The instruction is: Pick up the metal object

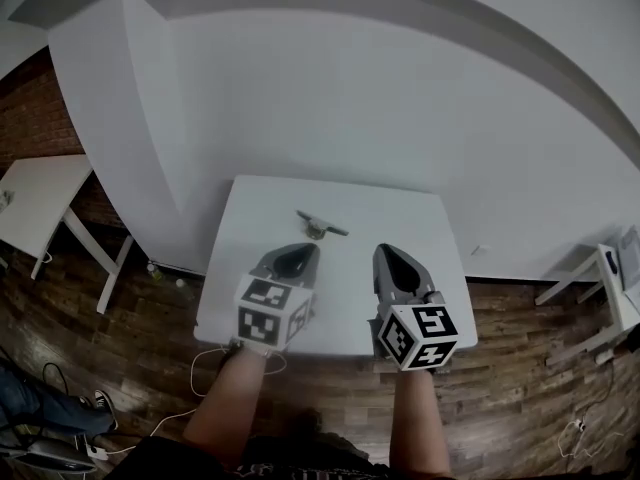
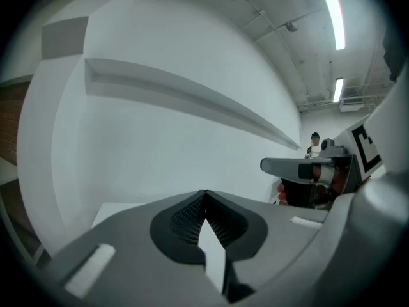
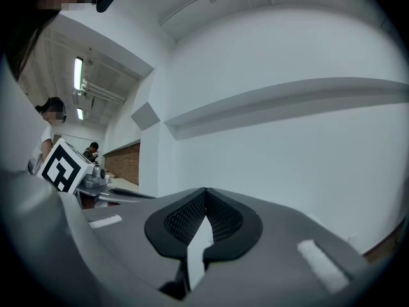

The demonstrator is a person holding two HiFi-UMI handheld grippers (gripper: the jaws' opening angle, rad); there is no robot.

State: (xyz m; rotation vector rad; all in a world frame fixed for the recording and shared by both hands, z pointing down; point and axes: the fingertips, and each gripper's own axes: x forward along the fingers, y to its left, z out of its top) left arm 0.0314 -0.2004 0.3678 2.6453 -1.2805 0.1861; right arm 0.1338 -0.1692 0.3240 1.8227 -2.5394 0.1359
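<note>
Left gripper [image 1: 294, 259]: clenched, empty
Right gripper [image 1: 397, 265]: clenched, empty
Metal object [image 1: 321, 225]: on table [image 1: 237, 268], likely stiff, slick, fairly light
Grasp spot: probably across its thin bar

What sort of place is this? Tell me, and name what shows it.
Probably an office or lab workroom, not a home: a small white table stands on a wood-pattern floor against a bare white wall, cables trail beside it, and strip lights run along an exposed ceiling.
</note>
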